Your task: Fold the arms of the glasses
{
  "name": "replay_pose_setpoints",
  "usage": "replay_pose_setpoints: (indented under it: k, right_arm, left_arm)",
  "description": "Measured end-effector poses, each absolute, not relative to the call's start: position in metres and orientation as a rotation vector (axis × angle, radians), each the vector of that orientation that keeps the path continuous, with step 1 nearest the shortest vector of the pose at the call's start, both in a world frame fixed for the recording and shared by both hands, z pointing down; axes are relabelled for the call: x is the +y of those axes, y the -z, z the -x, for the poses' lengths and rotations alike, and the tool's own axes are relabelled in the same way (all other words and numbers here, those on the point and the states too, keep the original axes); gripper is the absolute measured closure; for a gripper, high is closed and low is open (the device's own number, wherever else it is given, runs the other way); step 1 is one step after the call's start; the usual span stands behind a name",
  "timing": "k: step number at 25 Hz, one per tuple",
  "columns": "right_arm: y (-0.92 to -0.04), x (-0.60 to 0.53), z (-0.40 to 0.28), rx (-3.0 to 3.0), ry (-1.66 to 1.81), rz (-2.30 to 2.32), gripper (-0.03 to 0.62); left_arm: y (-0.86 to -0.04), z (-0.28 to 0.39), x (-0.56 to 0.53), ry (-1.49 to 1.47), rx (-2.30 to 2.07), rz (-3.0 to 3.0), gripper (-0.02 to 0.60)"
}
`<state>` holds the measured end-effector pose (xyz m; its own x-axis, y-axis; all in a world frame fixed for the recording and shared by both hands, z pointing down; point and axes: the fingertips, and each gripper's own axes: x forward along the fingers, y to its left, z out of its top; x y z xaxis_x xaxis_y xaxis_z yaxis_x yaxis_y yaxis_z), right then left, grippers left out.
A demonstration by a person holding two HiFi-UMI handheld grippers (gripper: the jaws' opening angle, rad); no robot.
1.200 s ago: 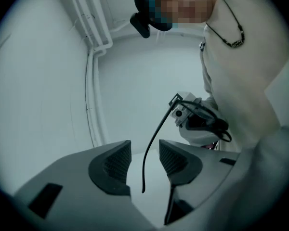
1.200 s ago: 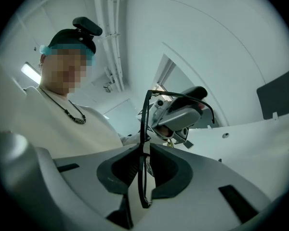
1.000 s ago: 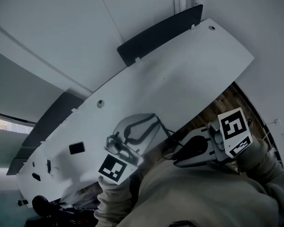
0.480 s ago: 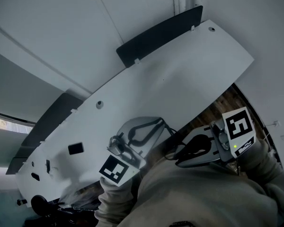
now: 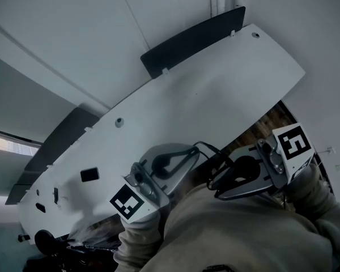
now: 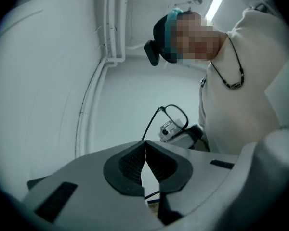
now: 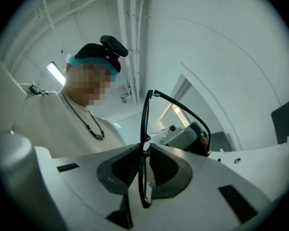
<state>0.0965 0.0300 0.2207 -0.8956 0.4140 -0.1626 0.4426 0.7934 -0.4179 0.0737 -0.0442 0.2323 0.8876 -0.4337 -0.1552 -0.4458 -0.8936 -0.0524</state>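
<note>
Both grippers are raised in front of the person's chest, well above the white tabletop, with the glasses strung between them in mid-air.

Right gripper: jaws narrow, pads clamped on the glasses front, which sits edge-on and roughly upright between them, rim sticking out above and below the pads.

From the top corner of the front, one temple arm swings out and curves across to the left gripper, so it is not folded.

Left gripper: jaws have just been closing and now meet at the tips, pinching the thin temple arm. The arm runs up from the tips to the lens rim, with the right gripper just behind it.

In the head view the left gripper and right gripper point toward each other. The glasses show only as thin dark lines there, probably the arm and rim.

The person's pale sweatshirt fills the near side.
</note>
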Motion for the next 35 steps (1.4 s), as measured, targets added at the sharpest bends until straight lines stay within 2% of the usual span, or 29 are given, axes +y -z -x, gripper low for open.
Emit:
replay_pose_setpoints:
  k: [6,9,10,12,13,14,16,35]
  right_arm:
    - [-0.219,0.038,-0.092,2.908,0.703,-0.787,0.528]
    - [-0.221,0.042,-0.088,2.918,0.696,-0.806,0.528]
    - [-0.220,0.043,-0.086,2.919,0.695,-0.808,0.528]
    - [-0.220,0.040,-0.085,2.920,0.695,-0.801,0.528]
    - [-0.219,0.038,-0.084,2.919,0.692,-0.791,0.528]
    - [-0.218,0.035,-0.084,2.915,0.689,-0.777,0.528]
    - [-0.216,0.030,-0.084,2.911,0.682,-0.733,0.528]
    - [-0.188,0.024,-0.088,2.841,0.481,-0.586,0.528]
  left_arm:
    - [-0.235,-0.065,-0.049,-0.035,0.794,2.850,0.568]
    - [-0.242,-0.067,-0.051,0.035,0.813,2.838,0.444]
    - [-0.244,-0.069,-0.049,0.051,0.798,2.840,0.440]
    - [-0.247,-0.074,-0.047,0.062,0.755,2.853,0.442]
    - [-0.247,-0.077,-0.046,0.063,0.740,2.861,0.461]
    - [-0.247,-0.079,-0.047,0.061,0.732,2.869,0.522]
    - [-0.247,-0.081,-0.045,0.055,0.723,2.887,0.546]
    - [-0.215,-0.095,-0.019,-0.325,0.557,3.132,0.548]
